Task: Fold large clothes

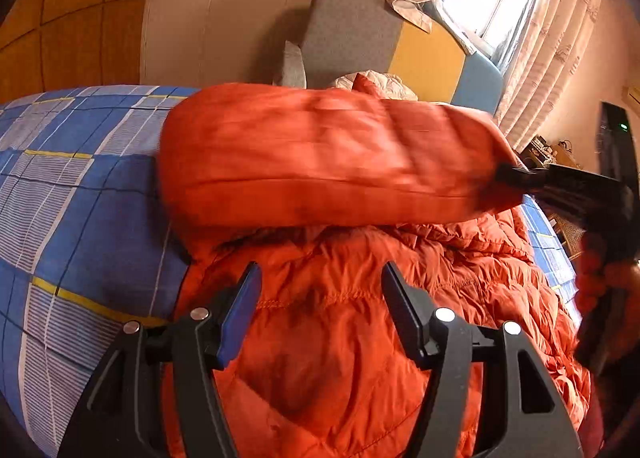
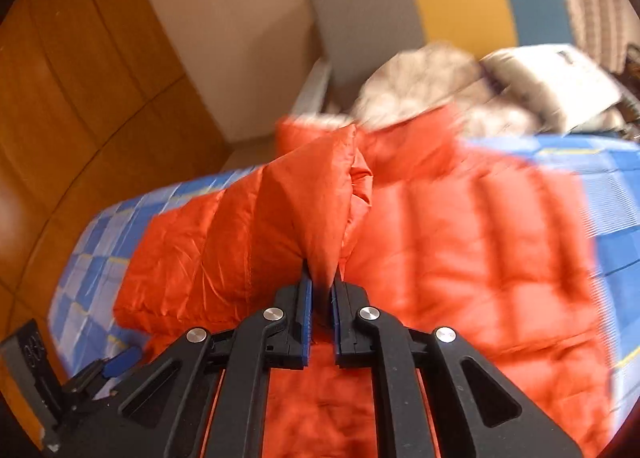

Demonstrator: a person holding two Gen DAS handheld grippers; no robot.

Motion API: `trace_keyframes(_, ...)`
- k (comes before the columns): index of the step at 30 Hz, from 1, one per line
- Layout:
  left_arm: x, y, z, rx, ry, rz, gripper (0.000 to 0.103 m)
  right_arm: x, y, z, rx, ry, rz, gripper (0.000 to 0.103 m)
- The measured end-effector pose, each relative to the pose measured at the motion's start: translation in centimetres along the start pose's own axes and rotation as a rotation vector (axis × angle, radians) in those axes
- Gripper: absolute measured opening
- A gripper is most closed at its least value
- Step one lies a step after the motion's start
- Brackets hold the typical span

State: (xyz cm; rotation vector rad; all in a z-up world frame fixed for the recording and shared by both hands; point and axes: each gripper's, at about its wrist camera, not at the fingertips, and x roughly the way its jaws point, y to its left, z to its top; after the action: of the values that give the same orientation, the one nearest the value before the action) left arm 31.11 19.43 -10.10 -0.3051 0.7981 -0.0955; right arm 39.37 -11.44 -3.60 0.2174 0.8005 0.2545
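I'm carrying a flap of the orange down jacket across its own body on the bed.

Left wrist view: my left hand-held gripper is hanging open and empty just over the jacket's lower part; the lifted section is lying crosswise above, pinched at frame right by the right hand-held gripper. Right wrist view: that gripper is clamping a fabric fold at centre, the jacket running up-frame toward the grey headboard and curtained window.

L gripper jaws wide apart — R gripper jaws pinched.
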Motion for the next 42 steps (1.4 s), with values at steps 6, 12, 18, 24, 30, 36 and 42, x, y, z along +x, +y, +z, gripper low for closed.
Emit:
trace_keyframes(6, -0.1, -0.9, 0.8, -0.004, -0.034, -0.011, 0.062, -1.6, -6.8, 0.4, 0.070, -0.018, -0.147, 0.007)
trace_keyframes(12, 0.3, -1.8, 2.1, 0.015, -0.042, 0.014, 0.062, -1.2, -10.7, -0.8, 0.128, 0.015, -0.224, 0.007)
trace_keyframes(18, 1.4, -2.8, 2.9, 0.030, -0.022, 0.056, 0.062, -0.9, -11.9, -3.2, 0.152, 0.046, -0.250, 0.007)
trace_keyframes(24, 1.7, -3.9, 2.9, 0.049, -0.031, 0.091, 0.065, -0.7, -12.5, -3.4, 0.165, 0.038, -0.246, 0.009)
trace_keyframes(30, 1.7, -4.5, 3.1, 0.058, -0.053, 0.112, 0.065, -2.8, -11.2, -2.6, 0.125, -0.056, -0.332, 0.053)
trace_keyframes(36, 2.6, -4.6, 4.8, 0.045, -0.069, 0.121, 0.065, -1.9, -7.7, -1.4, 0.036, -0.085, -0.322, 0.053)
trace_keyframes(42, 4.9, -4.4, 7.6, 0.024, -0.084, 0.129, 0.065, 2.8, -6.5, 0.5, 0.000, -0.042, -0.345, 0.053)
